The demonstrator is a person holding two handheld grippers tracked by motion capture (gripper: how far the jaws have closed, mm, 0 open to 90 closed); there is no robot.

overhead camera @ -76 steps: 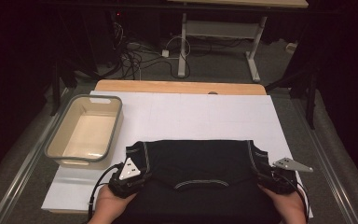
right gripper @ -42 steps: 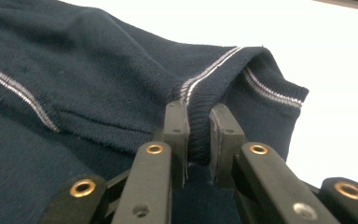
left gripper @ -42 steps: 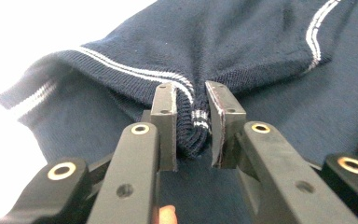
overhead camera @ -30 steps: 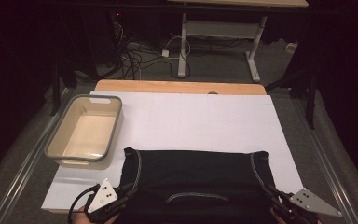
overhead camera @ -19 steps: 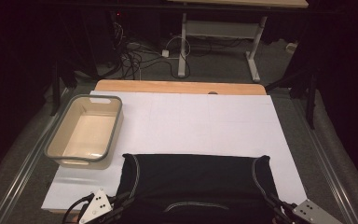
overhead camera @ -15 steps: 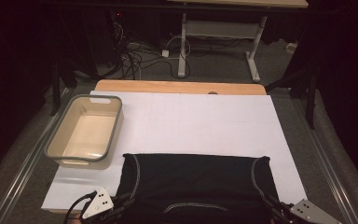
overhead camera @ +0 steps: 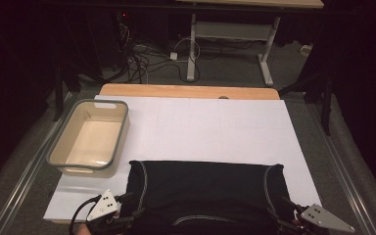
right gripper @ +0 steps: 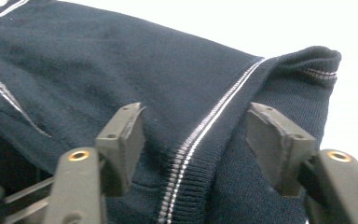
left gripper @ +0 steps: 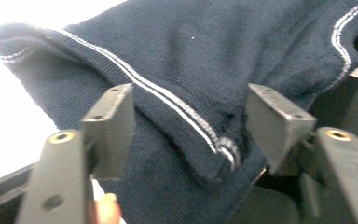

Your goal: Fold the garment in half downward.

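Left gripper (left gripper: 189, 121): jaws just opened wide, dark garment (overhead camera: 205, 188) hem loose between them.
Right gripper (right gripper: 196, 140): same, just released.

one dark garment (overhead camera: 205, 188), one basin (overhead camera: 89, 137), two grippers: left gripper (overhead camera: 108, 215), right gripper (overhead camera: 309, 219).

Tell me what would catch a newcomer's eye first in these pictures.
The dark navy garment with thin white stripes, folded at the near edge of the white table sheet. Both grippers, left and right, sit at its near corners, jaws just opened around the cloth. A beige tub stands far left.
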